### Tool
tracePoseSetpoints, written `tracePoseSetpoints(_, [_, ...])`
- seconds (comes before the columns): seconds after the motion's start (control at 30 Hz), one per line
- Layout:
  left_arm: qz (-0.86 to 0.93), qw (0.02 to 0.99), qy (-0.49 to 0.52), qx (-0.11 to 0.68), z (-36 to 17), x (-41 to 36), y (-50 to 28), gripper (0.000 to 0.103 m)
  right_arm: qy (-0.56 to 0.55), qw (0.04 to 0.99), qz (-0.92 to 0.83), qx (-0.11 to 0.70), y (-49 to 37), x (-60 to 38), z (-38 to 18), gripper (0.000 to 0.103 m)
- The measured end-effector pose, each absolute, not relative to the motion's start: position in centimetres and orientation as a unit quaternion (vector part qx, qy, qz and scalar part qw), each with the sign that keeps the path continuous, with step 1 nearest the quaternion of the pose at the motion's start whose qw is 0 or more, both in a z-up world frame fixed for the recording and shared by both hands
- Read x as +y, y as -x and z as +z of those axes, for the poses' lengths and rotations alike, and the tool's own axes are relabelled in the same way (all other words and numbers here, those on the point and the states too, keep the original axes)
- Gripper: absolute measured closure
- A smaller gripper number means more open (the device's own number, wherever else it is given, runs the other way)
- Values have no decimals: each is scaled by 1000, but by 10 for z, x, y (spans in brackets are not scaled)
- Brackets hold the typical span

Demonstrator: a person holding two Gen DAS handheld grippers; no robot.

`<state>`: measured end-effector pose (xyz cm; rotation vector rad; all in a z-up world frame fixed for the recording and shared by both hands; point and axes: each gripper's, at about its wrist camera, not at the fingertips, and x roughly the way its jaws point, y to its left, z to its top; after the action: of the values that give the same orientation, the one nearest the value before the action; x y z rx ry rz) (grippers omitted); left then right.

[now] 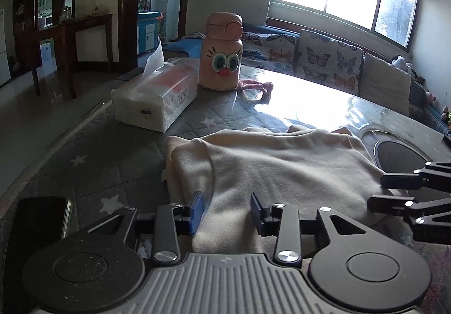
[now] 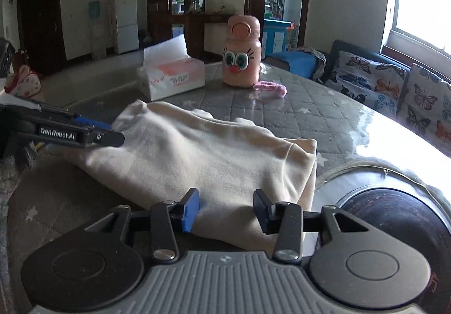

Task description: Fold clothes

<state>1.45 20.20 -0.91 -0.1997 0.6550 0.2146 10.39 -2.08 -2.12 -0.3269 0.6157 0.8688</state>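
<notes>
Cream garment [image 1: 282, 170] lies folded over on the grey quilted worktop [image 1: 112, 162], just ahead of both our tools. Our left tool [image 1: 227, 212] sits low at the 6 o'clock edge of its view, pointing level across the cloth, its blue-padded fingers [image 1: 196, 211] spread apart with the near hem between them but not pinched. Our right tool [image 2: 226, 209] takes the same low, level pose at 6 o'clock in its own view, fingers released and wide, the garment's near corner lying in the gap.

From the left wrist view we see the right tool coming in at 3 o'clock, its tips at the garment's right edge. From the right wrist view the left tool reaches in from 9 o'clock, touching the cloth's left side.

Beyond the garment, toward 12 o'clock, stand a pink cartoon-faced bottle [image 1: 221, 52] and, at 11 o'clock, a tissue pack [image 1: 155, 94]. A dark phone [image 1: 39, 224] rests at 8 o'clock in the left view. A round black inset [image 2: 394, 218] sits at 4 o'clock in the right view.
</notes>
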Motion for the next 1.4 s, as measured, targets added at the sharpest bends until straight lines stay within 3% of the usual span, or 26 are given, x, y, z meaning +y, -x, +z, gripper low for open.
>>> tracePoseSetpoints(0.17, [111, 935, 103, 321, -2, 192, -4, 49, 155, 850, 408, 296, -98, -21, -22, 53])
tracePoseSetpoints(0.33, [117, 933, 97, 327, 0, 181, 6, 34, 147, 850, 407, 299, -89, -24, -17, 32])
tracePoseSetpoints(0.4, [118, 932, 95, 328, 0, 176, 9, 25, 148, 851, 404, 300, -84, -25, -17, 31])
tracePoseSetpoints(0.47, [118, 932, 92, 331, 0, 172, 12, 20, 145, 851, 403, 305, -81, -26, -18, 19])
tracePoseSetpoints(0.8, [122, 930, 82, 338, -4, 156, 27, 0, 136, 848, 399, 321, -66, -34, -23, 11])
tracePoseSetpoints(0.97, [122, 930, 79, 337, -5, 150, 32, 0, 142, 851, 391, 320, -57, -36, -25, 1])
tracePoseSetpoints(1.4, [133, 929, 74, 337, -6, 139, 40, 0, 134, 853, 374, 339, -49, -46, -33, 0])
